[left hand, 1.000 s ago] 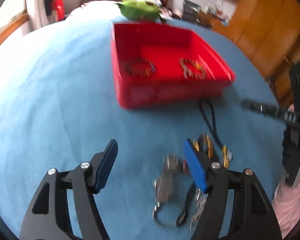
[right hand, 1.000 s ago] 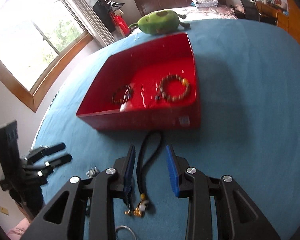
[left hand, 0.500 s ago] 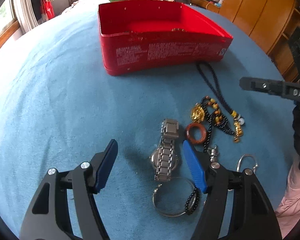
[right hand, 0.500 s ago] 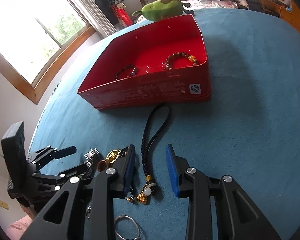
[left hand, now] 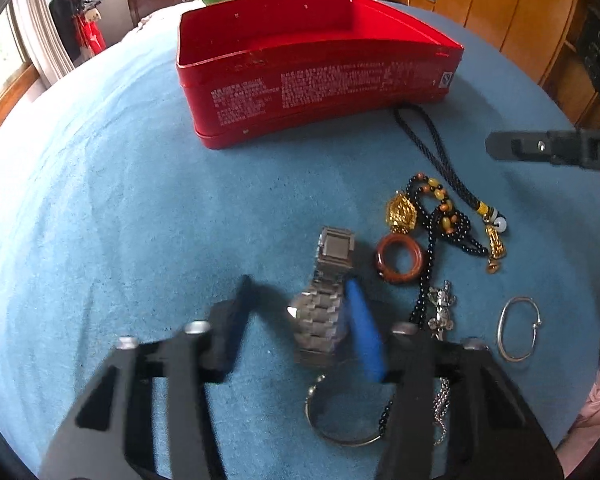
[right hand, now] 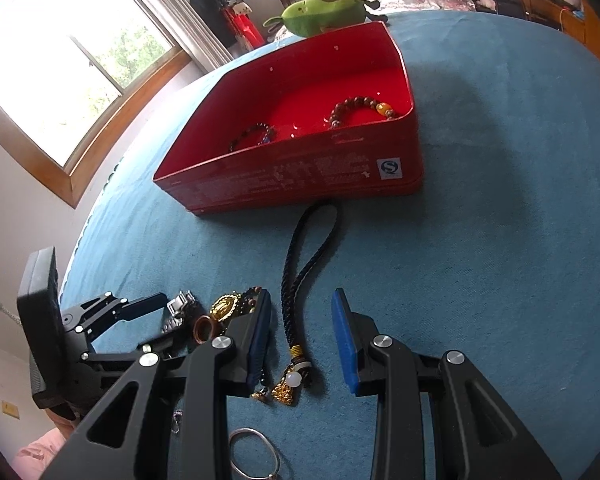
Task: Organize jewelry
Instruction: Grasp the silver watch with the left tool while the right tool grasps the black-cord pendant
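Straddling the Watch and the Cord

Looking along my left gripper [left hand: 300,300], I see its fingers spread wide around the steel watch [left hand: 324,300] on the blue bench [left hand: 120,220]. Right of it lie an amber ring [left hand: 399,258], a gold pendant [left hand: 401,212] on black beads and a silver bangle [left hand: 518,328]. The red tin [left hand: 320,80] stands far behind.

Along my right gripper [right hand: 300,332], moderately open, the black cord [right hand: 300,264] lies between the fingers, unheld. Two bead bracelets [right hand: 360,110] rest inside the tin.
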Demonstrator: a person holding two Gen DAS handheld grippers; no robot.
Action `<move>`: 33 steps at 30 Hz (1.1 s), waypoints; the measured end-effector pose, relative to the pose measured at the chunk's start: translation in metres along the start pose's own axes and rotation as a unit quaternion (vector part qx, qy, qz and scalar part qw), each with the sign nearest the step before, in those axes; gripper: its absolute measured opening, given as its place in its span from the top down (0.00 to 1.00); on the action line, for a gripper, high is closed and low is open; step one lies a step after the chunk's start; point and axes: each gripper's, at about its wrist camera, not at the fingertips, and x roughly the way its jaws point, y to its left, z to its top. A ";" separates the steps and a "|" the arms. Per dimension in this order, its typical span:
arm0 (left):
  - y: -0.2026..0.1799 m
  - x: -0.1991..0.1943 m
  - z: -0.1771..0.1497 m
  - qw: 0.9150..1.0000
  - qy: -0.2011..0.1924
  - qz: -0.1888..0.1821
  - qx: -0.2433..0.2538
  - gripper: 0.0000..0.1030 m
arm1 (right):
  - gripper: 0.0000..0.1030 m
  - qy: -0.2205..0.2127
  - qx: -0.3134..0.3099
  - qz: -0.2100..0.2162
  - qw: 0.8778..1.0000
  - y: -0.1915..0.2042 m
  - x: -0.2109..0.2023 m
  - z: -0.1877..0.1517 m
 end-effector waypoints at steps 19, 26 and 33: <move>0.038 0.002 0.003 0.997 -0.018 0.020 -0.073 0.69 | 0.75 0.055 -0.061 -0.043 0.996 0.018 0.026 -0.021; 0.031 -0.002 0.001 0.997 -0.021 0.025 -0.071 0.67 | 0.85 0.028 -0.127 -0.108 0.986 0.041 0.029 -0.038; 0.037 -0.004 0.003 0.996 -0.024 0.015 -0.086 0.71 | 0.88 0.027 -0.109 -0.084 0.990 0.033 0.026 -0.037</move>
